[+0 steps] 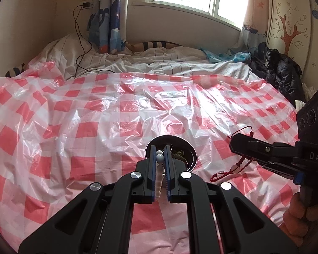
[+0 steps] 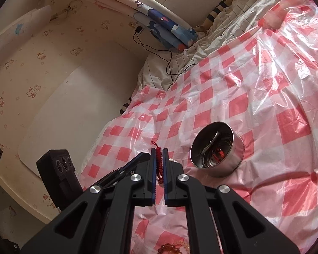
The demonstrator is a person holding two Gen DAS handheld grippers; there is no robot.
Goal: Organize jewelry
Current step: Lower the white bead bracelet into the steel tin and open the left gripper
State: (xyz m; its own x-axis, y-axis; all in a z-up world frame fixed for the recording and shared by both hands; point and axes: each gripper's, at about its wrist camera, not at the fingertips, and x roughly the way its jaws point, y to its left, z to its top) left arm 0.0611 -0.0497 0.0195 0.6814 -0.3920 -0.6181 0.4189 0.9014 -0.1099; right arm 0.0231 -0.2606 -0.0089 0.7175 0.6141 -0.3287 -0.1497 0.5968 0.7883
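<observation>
A round metal tin point(image 2: 217, 150) sits on a bed covered by a pink-and-white checked plastic sheet point(image 1: 84, 114), toward the sheet's near edge. Some jewelry already lies inside it: metal pieces and something red, too tangled to name. The left gripper point(image 1: 160, 154), just above the tin's rim, has its fingers pinched nearly shut on a strand of white beads point(image 1: 159, 175). The right gripper point(image 2: 158, 154), beside the tin, is likewise clamped on a red braided cord bracelet point(image 2: 158, 163) that dangles below it. Amber beads point(image 2: 169, 247) lie on the sheet at its near edge, not yet collected, so the job looks partly done. Farther off, a rumpled striped quilt point(image 1: 159, 61), a black charging cable point(image 1: 80, 42) and a dark jacket point(image 1: 284, 72) lie clear of the work.
</observation>
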